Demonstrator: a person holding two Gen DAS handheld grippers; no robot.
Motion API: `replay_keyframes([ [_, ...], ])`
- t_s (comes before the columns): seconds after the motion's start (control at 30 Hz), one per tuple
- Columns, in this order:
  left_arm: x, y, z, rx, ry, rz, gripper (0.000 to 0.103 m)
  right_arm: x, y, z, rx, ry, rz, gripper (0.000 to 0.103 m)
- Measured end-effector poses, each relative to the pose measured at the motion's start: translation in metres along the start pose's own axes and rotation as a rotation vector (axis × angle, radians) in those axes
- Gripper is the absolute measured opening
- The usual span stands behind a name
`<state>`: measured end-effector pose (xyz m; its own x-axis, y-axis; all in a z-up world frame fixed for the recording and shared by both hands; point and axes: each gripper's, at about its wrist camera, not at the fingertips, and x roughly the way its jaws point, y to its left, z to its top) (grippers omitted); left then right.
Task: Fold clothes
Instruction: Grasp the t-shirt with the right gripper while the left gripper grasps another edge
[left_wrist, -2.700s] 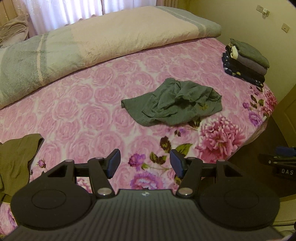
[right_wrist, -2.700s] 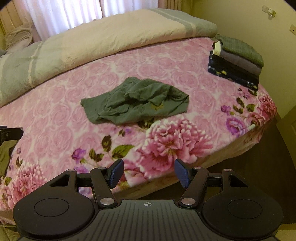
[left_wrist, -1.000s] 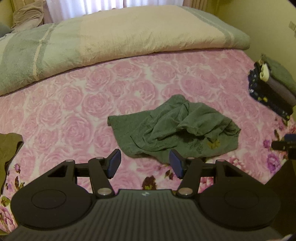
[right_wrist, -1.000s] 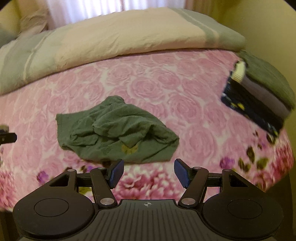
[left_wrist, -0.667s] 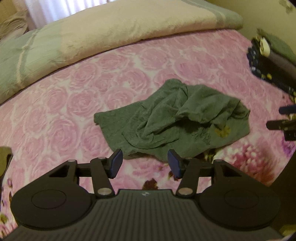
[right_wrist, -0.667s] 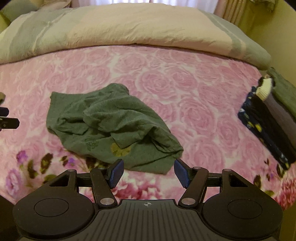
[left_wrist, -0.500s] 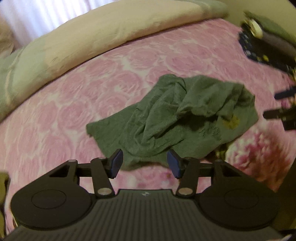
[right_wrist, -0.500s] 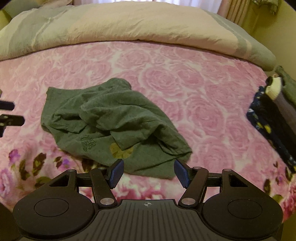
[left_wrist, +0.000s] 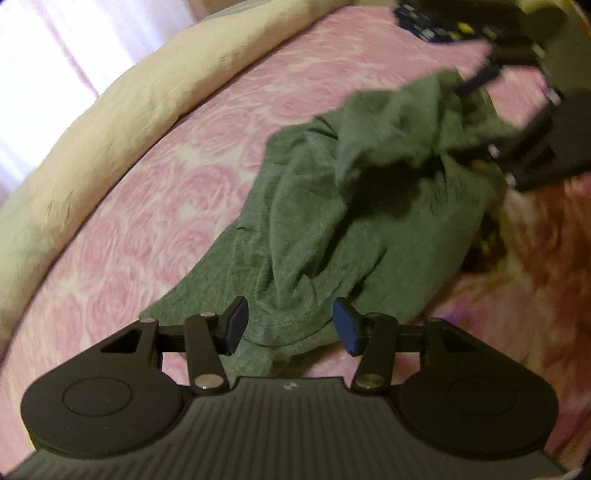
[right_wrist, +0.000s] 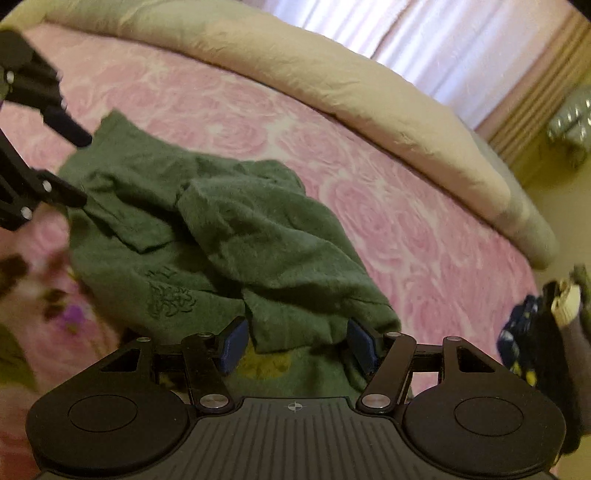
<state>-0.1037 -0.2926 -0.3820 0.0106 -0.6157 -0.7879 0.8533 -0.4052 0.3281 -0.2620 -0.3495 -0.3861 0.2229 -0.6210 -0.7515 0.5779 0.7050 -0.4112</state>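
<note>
**A:** Where's the shirt (left_wrist: 332, 206) right now?

**B:** It lies crumpled in a heap on the bed (left_wrist: 177, 206), on the pink rose cover, toward the near edge and well clear of the duvet (left_wrist: 155, 85) rolled along the far edge. In your right wrist view a loose flap sits on top of the heap, and a faint printed motif shows on the flatter part beside it.

**A:** And my left gripper (left_wrist: 290, 328)?

**B:** You have it low over one end of the shirt. Its jaws are spread and have just been closing a little; a curved hem lies between the blue pads, but the pads stand clear of the cloth on both sides and pinch nothing.

**A:** The right gripper (right_wrist: 295, 347)?

**B:** You have it at the opposite end of the shirt. Its jaws are spread too, with the edge of that loose flap and a yellowish patch of fabric between them. The right pad is partly hidden behind the cloth, so I can't tell whether it touches; nothing looks pinched.

**A:** Anything else on the bed?

**B:** A pile (right_wrist: 535, 328) of folded clothes sits at the bed's far right corner, well apart from the shirt.
</note>
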Motion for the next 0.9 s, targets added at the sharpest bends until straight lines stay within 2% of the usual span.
replay_keyframes([
  [0.13, 0.007, -0.010, -0.008, 0.125, -0.021, 0.006, 0.048, 0.014, 0.005, -0.006, -0.067, 0.001, -0.019, 0.063],
  [0.27, 0.014, -0.013, -0.012, 0.194, -0.036, 0.035, 0.047, 0.020, 0.009, -0.010, -0.106, -0.010, -0.035, 0.063],
  [0.3, 0.017, -0.013, -0.012, 0.206, -0.040, 0.047, 0.044, 0.021, 0.009, -0.011, -0.112, -0.014, -0.044, 0.058],
  [0.33, 0.018, -0.012, -0.012, 0.208, -0.044, 0.051, 0.036, 0.022, 0.009, -0.011, -0.116, -0.016, -0.050, 0.050],
  [0.37, 0.019, -0.007, -0.009, 0.184, -0.051, 0.041, 0.025, 0.024, 0.008, -0.011, -0.117, -0.010, -0.051, 0.032],
  [0.43, 0.019, 0.004, -0.002, 0.124, -0.071, 0.027, 0.011, 0.027, 0.006, -0.010, -0.109, -0.007, -0.052, 0.031],
  [0.47, 0.019, 0.009, 0.001, 0.093, -0.081, 0.020, 0.009, 0.027, 0.004, -0.009, -0.104, -0.013, -0.053, 0.024],
  [0.5, 0.019, 0.016, 0.005, 0.058, -0.091, 0.012, 0.008, 0.026, 0.001, -0.008, -0.094, -0.023, -0.052, 0.006],
  [0.6, 0.007, 0.043, 0.013, -0.102, -0.127, 0.021, 0.006, 0.018, -0.023, -0.004, -0.006, -0.070, -0.073, 0.006],
  [0.73, -0.015, 0.083, 0.021, -0.314, -0.194, 0.067, 0.004, 0.001, -0.077, 0.003, 0.146, -0.136, -0.190, 0.005],
  [0.8, -0.035, 0.101, 0.028, -0.382, -0.254, 0.097, 0.004, -0.011, -0.111, 0.010, 0.234, -0.183, -0.257, 0.005],
  [0.9, -0.068, 0.125, 0.047, -0.422, -0.341, 0.176, 0.004, -0.036, -0.149, 0.027, 0.309, -0.279, -0.329, 0.003],
])
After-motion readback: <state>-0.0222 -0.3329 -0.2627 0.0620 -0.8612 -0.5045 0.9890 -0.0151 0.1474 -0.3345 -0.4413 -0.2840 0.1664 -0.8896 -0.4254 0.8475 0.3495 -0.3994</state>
